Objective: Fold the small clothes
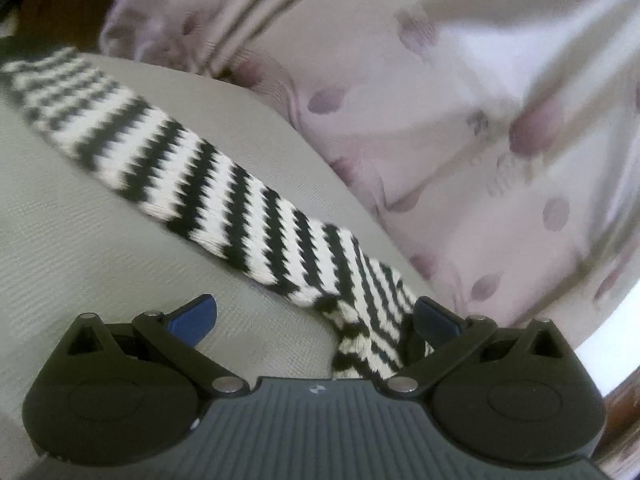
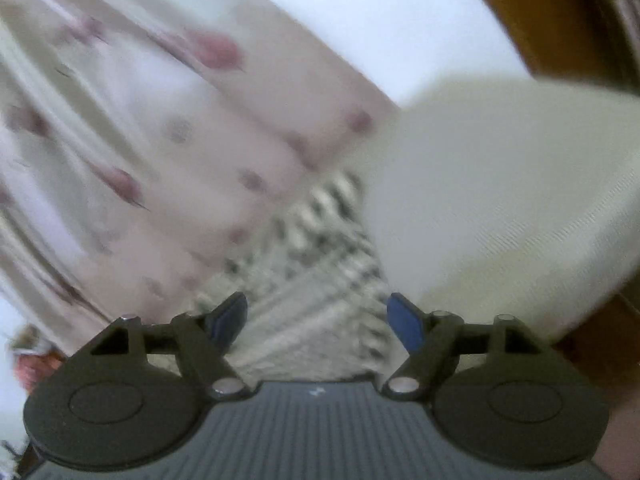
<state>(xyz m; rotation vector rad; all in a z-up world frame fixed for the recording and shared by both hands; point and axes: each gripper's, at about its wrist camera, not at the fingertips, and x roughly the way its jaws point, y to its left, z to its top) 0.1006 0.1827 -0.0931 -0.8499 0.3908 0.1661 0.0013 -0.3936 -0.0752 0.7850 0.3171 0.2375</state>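
A black-and-white striped knit garment lies stretched in a long band across a grey cushion. Its near end bunches up between the fingers of my left gripper, which is open, with the right blue pad touching the fabric. In the right wrist view the same striped garment is blurred and lies between the open fingers of my right gripper. Neither gripper is closed on it.
A pale pink curtain with purple spots hangs behind the cushion, and it also shows in the right wrist view. The grey cushion fills the right. Brown wood shows at the upper right.
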